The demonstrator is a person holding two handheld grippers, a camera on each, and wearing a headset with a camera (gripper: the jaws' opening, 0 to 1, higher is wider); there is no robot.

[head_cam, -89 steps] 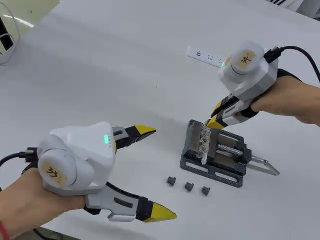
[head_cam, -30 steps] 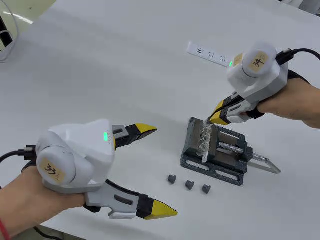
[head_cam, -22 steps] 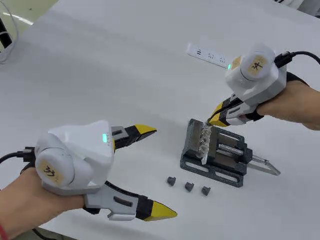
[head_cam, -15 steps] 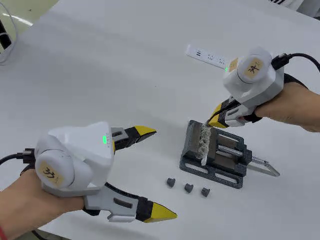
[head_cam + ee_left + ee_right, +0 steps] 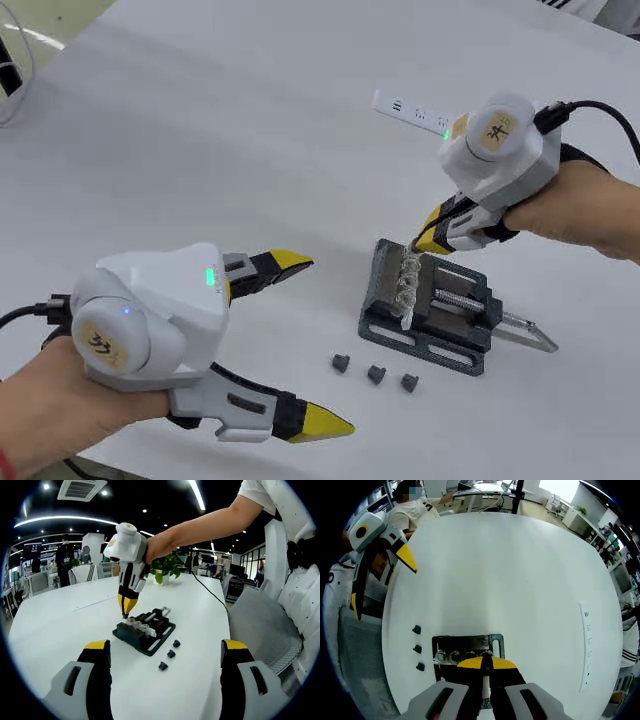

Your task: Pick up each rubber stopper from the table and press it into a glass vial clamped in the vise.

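Head view: high up, tipped forward and down over the round white table (image 5: 200, 120), with the dark grey metal vise (image 5: 428, 305) at mid range, right of centre. Left gripper view: low, facing almost level across the tabletop, vise (image 5: 147, 632) well off; right gripper view: close above, facing steeply down on the vise (image 5: 465, 642). All three share the vise and three small dark rubber stoppers (image 5: 376, 374); the head and right gripper views share the long white power strip (image 5: 410, 112).

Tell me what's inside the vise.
A row of clear glass vials stands clamped in the vise. The right gripper, fingers shut, covers the row's far end, so what is there cannot be seen.
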